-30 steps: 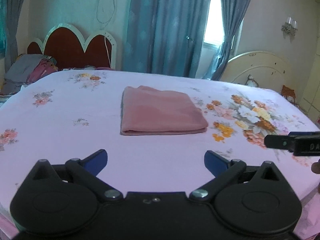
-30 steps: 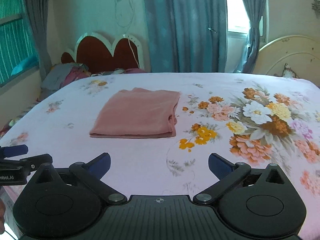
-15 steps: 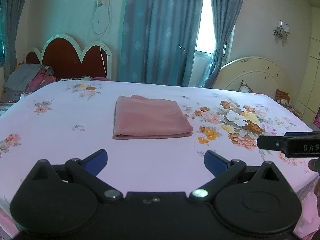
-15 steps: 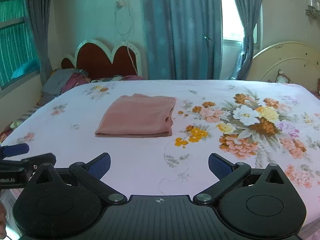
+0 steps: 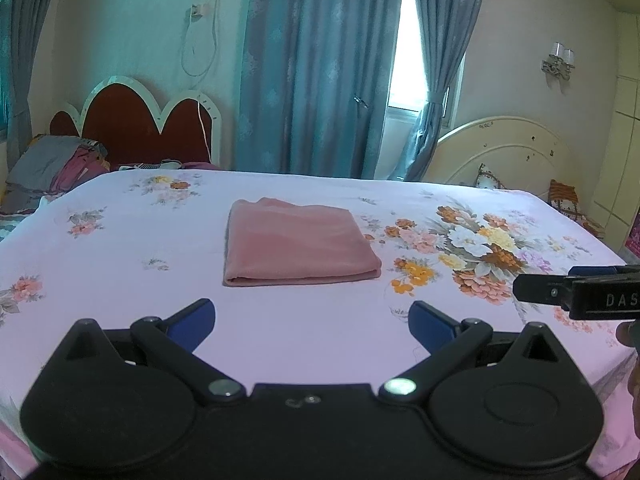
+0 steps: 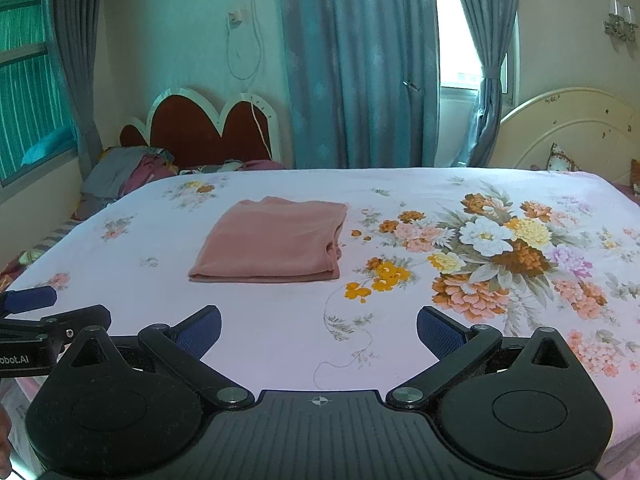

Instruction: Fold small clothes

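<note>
A pink cloth point(image 5: 298, 242) lies folded into a neat rectangle near the middle of the bed point(image 5: 120, 272), on the pale floral sheet, with its thick folded edge toward the cameras and its layered ends showing at the right side in the right wrist view point(image 6: 272, 240). It looks already folded, with flat layers and fairly even edges, so the step in hand is judged to be backing off and leaving the result undisturbed, or checking it before another piece is fetched. The left gripper point(image 5: 312, 318) hangs over the near part of the bed, well apart from the cloth, its jaws spread wide with nothing between them; the right gripper point(image 6: 318, 330) is likewise held near the bed's edge, jaws wide and empty. To do this well, both tools should stay above the sheet and not drag across it, since any tug on the sheet could shift the stack or open the loose right-hand ends. If a touch-up is wanted, pressing lightly on that right edge would be the place. Beyond the cloth are a large flower print point(image 6: 492, 244) on the sheet, a heap of other clothes point(image 5: 52, 172) by the red headboard point(image 5: 140, 128), and blue curtains point(image 5: 316, 64) behind.
</note>
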`<action>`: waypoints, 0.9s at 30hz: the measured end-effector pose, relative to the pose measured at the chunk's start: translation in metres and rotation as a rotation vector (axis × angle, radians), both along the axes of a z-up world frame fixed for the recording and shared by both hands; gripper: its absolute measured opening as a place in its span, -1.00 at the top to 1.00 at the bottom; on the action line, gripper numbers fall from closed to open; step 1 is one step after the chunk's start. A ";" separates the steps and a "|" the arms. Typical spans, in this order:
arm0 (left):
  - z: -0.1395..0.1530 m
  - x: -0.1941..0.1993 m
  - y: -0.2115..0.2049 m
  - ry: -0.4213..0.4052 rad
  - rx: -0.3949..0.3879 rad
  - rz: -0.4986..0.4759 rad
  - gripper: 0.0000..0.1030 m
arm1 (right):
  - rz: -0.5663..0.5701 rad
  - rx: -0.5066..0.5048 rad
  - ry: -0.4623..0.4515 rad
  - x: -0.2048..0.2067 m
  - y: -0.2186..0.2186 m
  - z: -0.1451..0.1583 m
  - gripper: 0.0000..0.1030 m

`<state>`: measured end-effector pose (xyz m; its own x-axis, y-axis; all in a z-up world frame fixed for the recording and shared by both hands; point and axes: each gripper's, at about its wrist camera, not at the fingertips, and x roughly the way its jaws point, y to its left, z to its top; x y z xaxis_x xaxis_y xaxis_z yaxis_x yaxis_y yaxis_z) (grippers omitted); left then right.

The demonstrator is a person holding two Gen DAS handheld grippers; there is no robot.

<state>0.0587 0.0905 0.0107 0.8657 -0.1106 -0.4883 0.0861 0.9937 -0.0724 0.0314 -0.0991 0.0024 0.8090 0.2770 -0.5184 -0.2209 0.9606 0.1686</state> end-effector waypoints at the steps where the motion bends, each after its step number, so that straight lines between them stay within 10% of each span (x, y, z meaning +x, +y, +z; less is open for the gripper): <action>1: 0.000 0.000 0.000 0.000 0.000 -0.001 -0.99 | 0.001 0.000 -0.001 0.000 0.000 0.000 -0.99; 27: 0.001 0.003 0.005 -0.024 -0.001 -0.009 -0.99 | -0.012 -0.016 -0.011 0.002 0.008 0.001 -0.99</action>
<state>0.0613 0.0958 0.0117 0.8761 -0.1187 -0.4673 0.0966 0.9928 -0.0712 0.0330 -0.0910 0.0037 0.8179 0.2595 -0.5136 -0.2114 0.9656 0.1512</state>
